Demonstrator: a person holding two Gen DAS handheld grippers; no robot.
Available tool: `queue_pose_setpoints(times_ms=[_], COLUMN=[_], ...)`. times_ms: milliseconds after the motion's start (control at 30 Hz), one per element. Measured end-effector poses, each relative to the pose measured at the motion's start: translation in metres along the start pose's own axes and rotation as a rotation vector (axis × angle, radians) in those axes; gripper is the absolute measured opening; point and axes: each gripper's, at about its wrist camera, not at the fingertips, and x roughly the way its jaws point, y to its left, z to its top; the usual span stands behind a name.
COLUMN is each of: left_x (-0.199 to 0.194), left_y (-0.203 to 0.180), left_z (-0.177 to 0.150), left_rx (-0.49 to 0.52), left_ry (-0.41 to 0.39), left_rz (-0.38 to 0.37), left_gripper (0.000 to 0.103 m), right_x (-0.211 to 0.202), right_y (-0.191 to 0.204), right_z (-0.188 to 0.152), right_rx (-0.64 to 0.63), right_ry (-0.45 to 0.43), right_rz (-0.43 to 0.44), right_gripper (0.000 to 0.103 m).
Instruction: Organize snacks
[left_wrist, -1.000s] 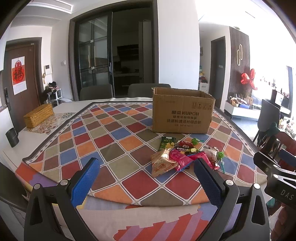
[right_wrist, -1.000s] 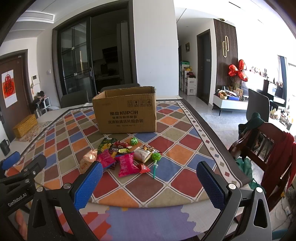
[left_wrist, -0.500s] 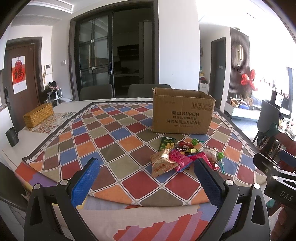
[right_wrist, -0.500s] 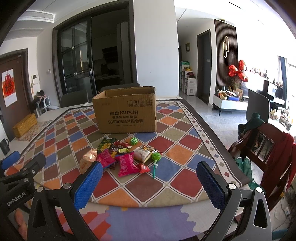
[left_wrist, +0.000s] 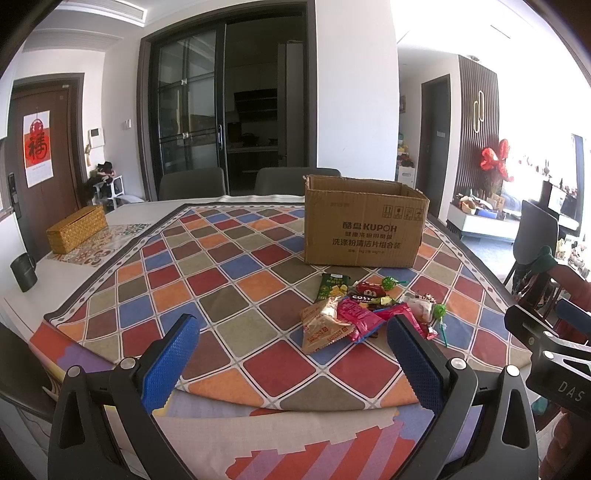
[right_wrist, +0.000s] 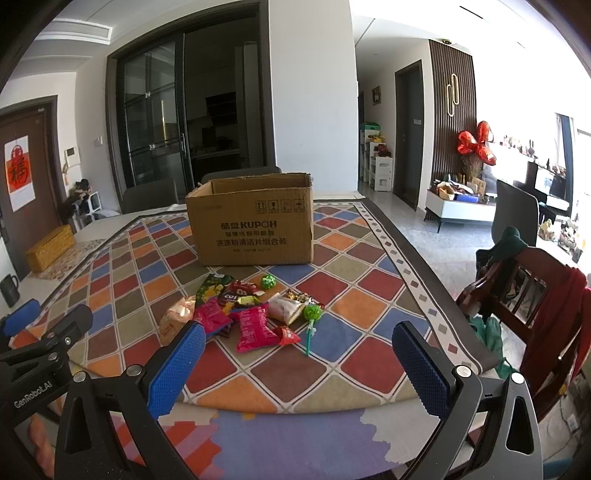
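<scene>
left gripper (left_wrist: 291, 360) wide open, holding nothing. heap of bright foil snack packets (left_wrist: 364, 314) lies ahead, bit to its right, on checkered tablecloth (left_wrist: 221, 280). open brown cardboard box (left_wrist: 364, 225) just behind. right gripper (right_wrist: 297, 363) also spread, empty, heap ahead-left; looks about equally near.

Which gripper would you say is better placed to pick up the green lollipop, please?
Probably the right gripper: the green lollipop lies on the right edge of the snack pile, between its open fingers. From the left gripper, it sits beyond the right finger.
</scene>
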Motion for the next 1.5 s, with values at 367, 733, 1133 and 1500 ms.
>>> queue_pose_setpoints(times_ms=[367, 733, 1133, 1500], left_x=[0.000, 0.000, 0.014, 0.058], left_y=[0.000, 0.000, -0.004, -0.002], left_z=[0.000, -0.001, 0.002, 0.009], left_rx=[-0.001, -0.003, 0.000, -0.018], left_ry=[0.000, -0.001, 0.030, 0.108], left_rz=[-0.001, -0.001, -0.005, -0.044], left_gripper=[0.103, 0.103, 0.103, 0.096], right_x=[0.000, 0.002, 0.015, 0.054], right_y=[0.000, 0.001, 0.006, 0.023], right_z=[0.000, 0.000, -0.001, 0.003], right_rx=[-0.002, -0.003, -0.027, -0.093], right_ry=[0.000, 0.000, 0.040, 0.098], right_rz=[0.000, -0.001, 0.025, 0.086], right_gripper=[0.102, 0.102, 0.102, 0.097])
